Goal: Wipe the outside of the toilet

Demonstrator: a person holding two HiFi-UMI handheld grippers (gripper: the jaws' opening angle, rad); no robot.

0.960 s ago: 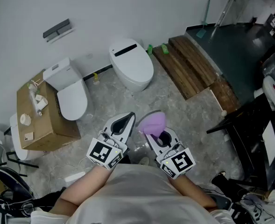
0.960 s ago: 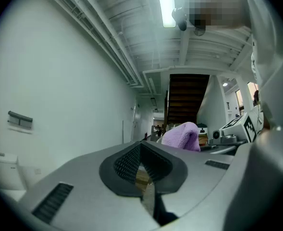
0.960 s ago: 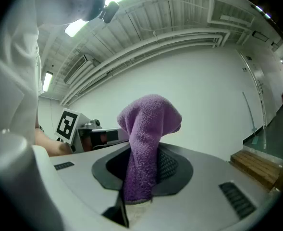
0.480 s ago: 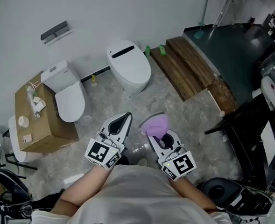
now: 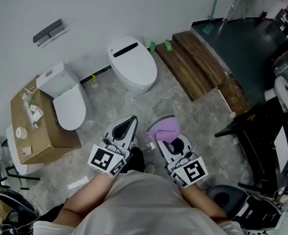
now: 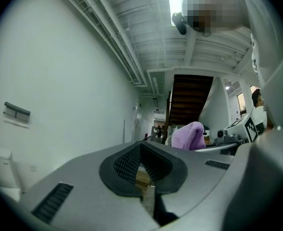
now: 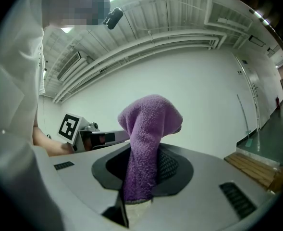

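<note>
Holding the purple cloth (image 5: 166, 126) clamped in the right gripper (image 5: 164, 137), left gripper (image 5: 131, 121) pressed together on nothing, facing the oval toilet (image 5: 132, 65) well apart at 11 o'clock, lengthwise 11-to-5.

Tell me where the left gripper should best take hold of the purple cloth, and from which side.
Probably the free rounded end of the purple cloth, which stands up beyond the right gripper; its lower part is pinched between those jaws. The left gripper, now shut, would open and come in from the left.
</note>
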